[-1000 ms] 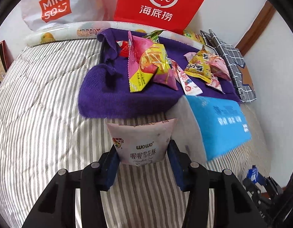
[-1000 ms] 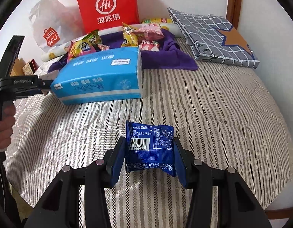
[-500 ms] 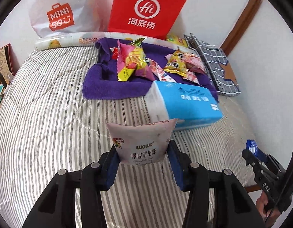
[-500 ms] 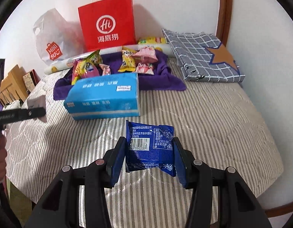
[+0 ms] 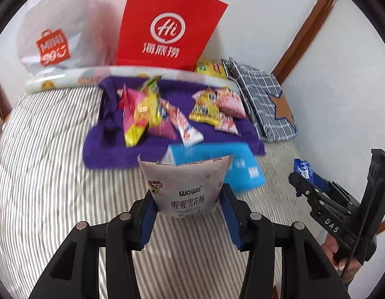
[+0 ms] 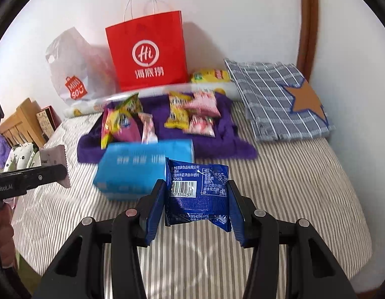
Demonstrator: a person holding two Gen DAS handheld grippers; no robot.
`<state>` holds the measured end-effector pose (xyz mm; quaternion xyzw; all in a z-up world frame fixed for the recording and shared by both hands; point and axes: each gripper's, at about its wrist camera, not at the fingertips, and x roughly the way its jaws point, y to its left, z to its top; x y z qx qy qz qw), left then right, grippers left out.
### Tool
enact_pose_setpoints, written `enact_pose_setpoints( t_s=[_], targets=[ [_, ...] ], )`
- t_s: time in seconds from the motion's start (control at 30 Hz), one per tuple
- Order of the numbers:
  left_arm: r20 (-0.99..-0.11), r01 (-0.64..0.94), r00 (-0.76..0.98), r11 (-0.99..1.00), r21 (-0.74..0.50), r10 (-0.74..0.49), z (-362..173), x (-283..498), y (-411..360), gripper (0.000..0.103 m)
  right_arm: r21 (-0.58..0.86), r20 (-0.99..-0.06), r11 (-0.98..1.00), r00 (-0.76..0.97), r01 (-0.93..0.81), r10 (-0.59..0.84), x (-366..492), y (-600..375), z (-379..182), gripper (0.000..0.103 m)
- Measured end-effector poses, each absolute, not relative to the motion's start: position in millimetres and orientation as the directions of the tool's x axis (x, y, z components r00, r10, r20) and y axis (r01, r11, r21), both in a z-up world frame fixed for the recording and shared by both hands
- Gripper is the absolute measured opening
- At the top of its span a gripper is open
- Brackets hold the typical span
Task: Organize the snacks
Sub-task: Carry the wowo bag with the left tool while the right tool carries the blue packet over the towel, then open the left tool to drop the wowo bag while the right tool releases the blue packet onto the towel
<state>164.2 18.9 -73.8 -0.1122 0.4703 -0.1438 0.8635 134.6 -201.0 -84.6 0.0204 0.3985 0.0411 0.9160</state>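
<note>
My left gripper (image 5: 186, 211) is shut on a pale pink WOWO snack packet (image 5: 185, 186) and holds it above the striped bed. My right gripper (image 6: 196, 203) is shut on a dark blue snack packet (image 6: 198, 191), also held above the bed. Several colourful snack packets (image 5: 147, 109) (image 6: 177, 109) lie on a purple cloth (image 5: 105, 147) (image 6: 227, 134) at the back. The right gripper with its blue packet shows at the right of the left wrist view (image 5: 303, 174). The left gripper with its pink packet shows at the left of the right wrist view (image 6: 55, 164).
A light blue tissue pack (image 6: 132, 167) (image 5: 244, 172) lies in front of the purple cloth. A red paper bag (image 6: 150, 49) and a white Miniso plastic bag (image 6: 72, 74) stand against the wall. A folded grey checked cloth (image 6: 274, 99) lies at the right.
Both grippers have drawn back and risen from the bed, each still holding its packet. The snack pile and tissue pack now look farther away.
</note>
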Motion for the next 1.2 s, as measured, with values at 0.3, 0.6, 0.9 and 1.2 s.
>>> enact_pose_setpoints(
  t_s=[0.3,0.6,0.9,1.2],
  targets=[
    [-0.782,0.139,0.533,0.945,-0.297,-0.324,-63.2,239.7,11.0,0.047,0.085,-0.712,0.993,0.692,-0.079,0.116,220.0,-200.8,-76.2,0.048],
    [-0.809,0.144,0.518,0.96,-0.238,-0.278,-75.1,291.7,-3.2,0.047,0.105,-0.749,0.991,0.648,-0.084,0.135,274.2,-201.7,-103.2,0.048],
    [-0.853,0.158,0.484,0.978,-0.136,-0.196,-103.6,329.6,-20.5,0.047,0.097,-0.792,0.989,0.593,-0.108,0.142,301.5,-190.7,-133.3,0.049],
    [-0.86,0.171,0.483,0.981,-0.093,-0.165,-117.7,339.2,-27.6,0.05,0.096,-0.823,0.989,0.549,-0.113,0.143,314.6,-183.7,-155.5,0.052]
  ],
)
